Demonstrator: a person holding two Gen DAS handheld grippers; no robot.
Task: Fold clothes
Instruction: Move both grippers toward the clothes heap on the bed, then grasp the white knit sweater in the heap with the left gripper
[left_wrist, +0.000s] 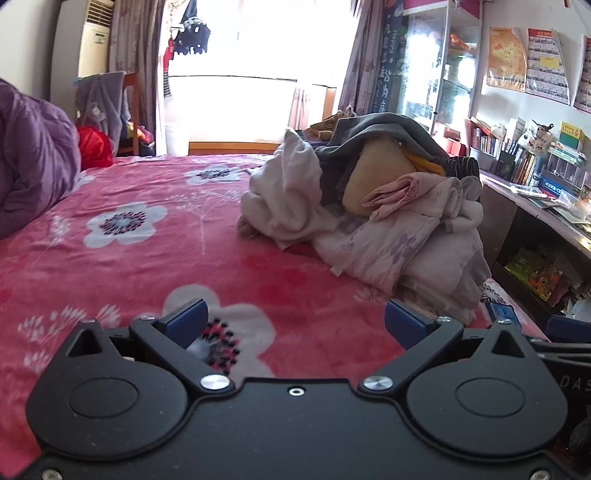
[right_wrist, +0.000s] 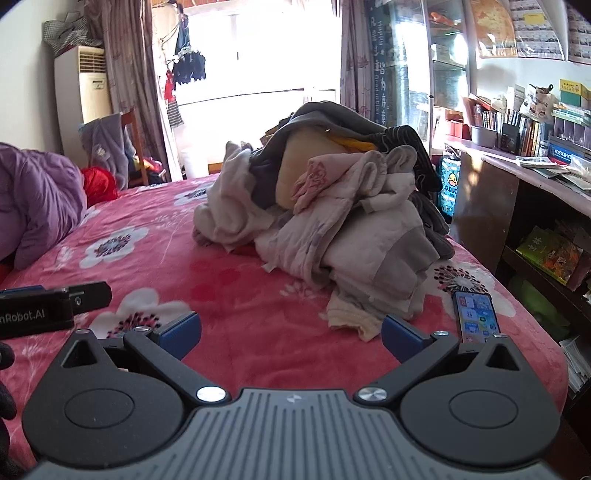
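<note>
Right of centre in both frames: rumpled heap of white, grey and pink clothes (left_wrist: 388, 206) on red floral bedspread (left_wrist: 129, 258), none visibly folded. Left gripper (left_wrist: 293, 321) and right gripper (right_wrist: 291, 334) spread wide, empty, low, short of heap; lit smartphone (right_wrist: 476, 317) beside pile.

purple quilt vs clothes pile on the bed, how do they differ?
The purple quilt is one single-colour bundle at the bed's left edge; the clothes pile mixes white, grey, pink and yellow garments on the right side. A phone lies by the pile, none by the quilt. Both rest unfolded on the red floral bedspread.
</note>
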